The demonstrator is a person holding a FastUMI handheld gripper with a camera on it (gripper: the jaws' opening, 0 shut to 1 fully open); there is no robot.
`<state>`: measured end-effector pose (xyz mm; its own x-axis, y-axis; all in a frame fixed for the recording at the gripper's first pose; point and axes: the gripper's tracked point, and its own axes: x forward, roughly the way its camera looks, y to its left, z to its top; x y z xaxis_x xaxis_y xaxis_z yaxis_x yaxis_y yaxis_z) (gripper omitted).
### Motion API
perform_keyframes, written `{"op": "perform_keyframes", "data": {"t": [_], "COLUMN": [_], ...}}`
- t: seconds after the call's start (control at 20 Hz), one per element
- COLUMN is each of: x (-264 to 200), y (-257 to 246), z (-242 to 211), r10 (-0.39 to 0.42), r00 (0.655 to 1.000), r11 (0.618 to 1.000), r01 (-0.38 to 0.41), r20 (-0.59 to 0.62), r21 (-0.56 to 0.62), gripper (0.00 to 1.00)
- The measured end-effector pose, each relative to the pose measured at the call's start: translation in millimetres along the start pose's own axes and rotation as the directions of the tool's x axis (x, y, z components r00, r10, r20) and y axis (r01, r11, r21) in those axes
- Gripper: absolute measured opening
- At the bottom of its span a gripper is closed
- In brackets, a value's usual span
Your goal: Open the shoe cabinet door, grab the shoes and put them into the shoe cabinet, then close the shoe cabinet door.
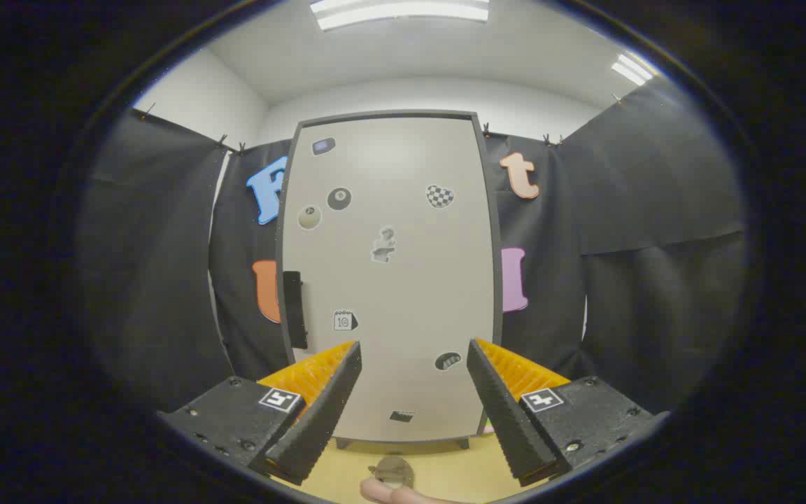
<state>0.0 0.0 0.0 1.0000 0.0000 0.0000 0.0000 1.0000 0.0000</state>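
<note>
Ridged, wedge-shaped fingers (326,392) of the gripper (413,350) stand wide apart and hold nothing. Beyond them rises the cabinet (389,273), a tall, smooth pale slab in a dark frame on short feet, its door shut and dotted with small stickers (338,199). On its left edge sits a dark, flat, oblong handle (295,308). Under the cabinet lies a smooth yellow floor (445,469). Between the fingers' bases shows a fingertip (392,494).
</note>
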Motion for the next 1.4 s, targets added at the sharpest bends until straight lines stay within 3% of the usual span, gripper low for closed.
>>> {"op": "perform_keyframes", "data": {"t": [1.1, 1.4], "x": [-15, -7], "y": [10, 40], "z": [11, 25], "r10": [0.03, 0.034], "r00": [0.999, 0.996], "r11": [1.0, 0.998], "r01": [-0.03, -0.03], "r20": [0.045, 0.083], "r21": [-0.008, -0.055], "gripper": [0.99, 0.99]}}
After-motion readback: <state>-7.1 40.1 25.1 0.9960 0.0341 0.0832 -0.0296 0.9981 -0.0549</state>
